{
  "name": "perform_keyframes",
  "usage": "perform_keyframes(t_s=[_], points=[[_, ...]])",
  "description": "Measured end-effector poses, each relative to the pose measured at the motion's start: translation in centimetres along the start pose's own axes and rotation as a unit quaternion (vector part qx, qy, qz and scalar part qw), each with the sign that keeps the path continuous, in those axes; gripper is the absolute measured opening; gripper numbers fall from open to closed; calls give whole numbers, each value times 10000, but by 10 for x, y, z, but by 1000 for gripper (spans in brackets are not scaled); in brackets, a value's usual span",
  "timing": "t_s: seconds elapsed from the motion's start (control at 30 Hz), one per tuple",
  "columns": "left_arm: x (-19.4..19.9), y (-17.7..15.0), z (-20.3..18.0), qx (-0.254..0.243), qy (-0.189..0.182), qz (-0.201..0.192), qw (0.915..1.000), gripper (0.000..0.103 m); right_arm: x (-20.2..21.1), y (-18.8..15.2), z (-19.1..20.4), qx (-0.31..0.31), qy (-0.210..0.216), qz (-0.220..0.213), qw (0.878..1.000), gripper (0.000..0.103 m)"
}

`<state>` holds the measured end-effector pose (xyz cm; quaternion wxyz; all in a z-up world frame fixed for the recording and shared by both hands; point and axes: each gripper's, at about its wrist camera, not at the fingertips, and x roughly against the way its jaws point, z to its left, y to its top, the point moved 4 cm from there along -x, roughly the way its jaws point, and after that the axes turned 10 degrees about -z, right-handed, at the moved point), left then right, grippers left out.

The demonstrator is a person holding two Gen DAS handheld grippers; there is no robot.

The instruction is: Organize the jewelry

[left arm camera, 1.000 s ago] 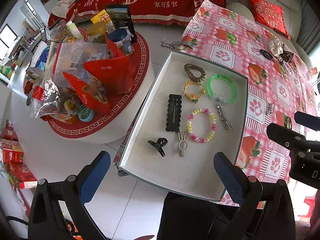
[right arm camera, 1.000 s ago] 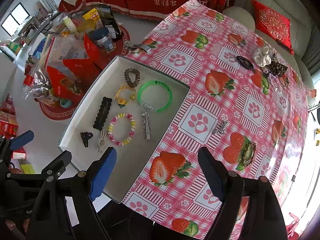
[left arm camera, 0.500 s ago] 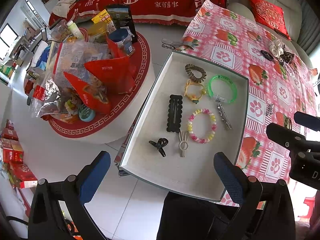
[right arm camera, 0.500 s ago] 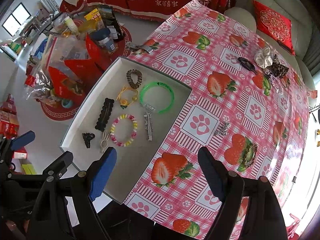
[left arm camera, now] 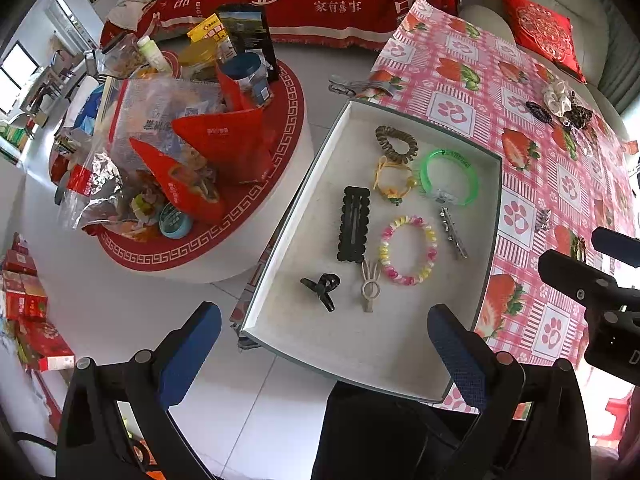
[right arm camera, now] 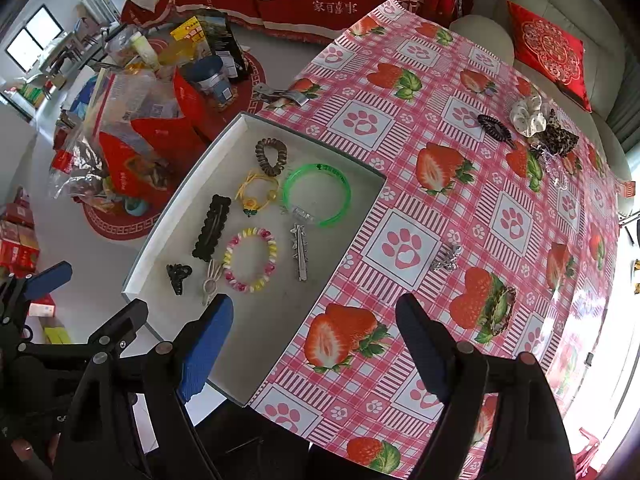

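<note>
Here, both grippers are being held high above a desk [right arm camera: 472, 216] covered in a pink strawberry-and-paw cloth, and nothing is being gripped: the left gripper [left arm camera: 324, 344] is being kept with its jaws wide apart over the near end of a shallow white tray [left arm camera: 304, 208], and the right gripper [right arm camera: 314, 340] is likewise being shown with its jaws wide and empty, straddling the tray's near corner and the cloth. Inside the tray, the jewelry is being displayed in a loose cluster: a brown coil hair tie [left arm camera: 397, 145], a yellow corded bracelet [left arm camera: 394, 184], a green bangle [left arm camera: 450, 178], a black scalloped clip [left arm camera: 353, 224], a pastel beaded bracelet [left arm camera: 408, 250], a metal hair clip [left arm camera: 454, 232], a small black claw clip [left arm camera: 322, 288] and a beige clip [left arm camera: 370, 286]. Outside the tray, a small silver piece [right arm camera: 447, 258] is lying alone on the cloth, its form too small to be made out. At the far edge, a black coil tie [right arm camera: 494, 126], a cream scrunchie [right arm camera: 528, 114] and a leopard scrunchie [right arm camera: 558, 136] are being seen bunched together, with something clear and glinting just below them that cannot be identified. The tray's near corner is being hidden by the blue pads in both views.
</note>
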<state>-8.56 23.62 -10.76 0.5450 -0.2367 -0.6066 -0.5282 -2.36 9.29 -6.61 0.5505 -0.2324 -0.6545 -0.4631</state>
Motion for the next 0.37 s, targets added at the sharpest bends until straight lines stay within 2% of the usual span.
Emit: perform_keyframes(t_s=[0.37], points=[[-1,2,0,56,36,85,9999,103,-1,-1,0,-3,-2,-4,10000,85]])
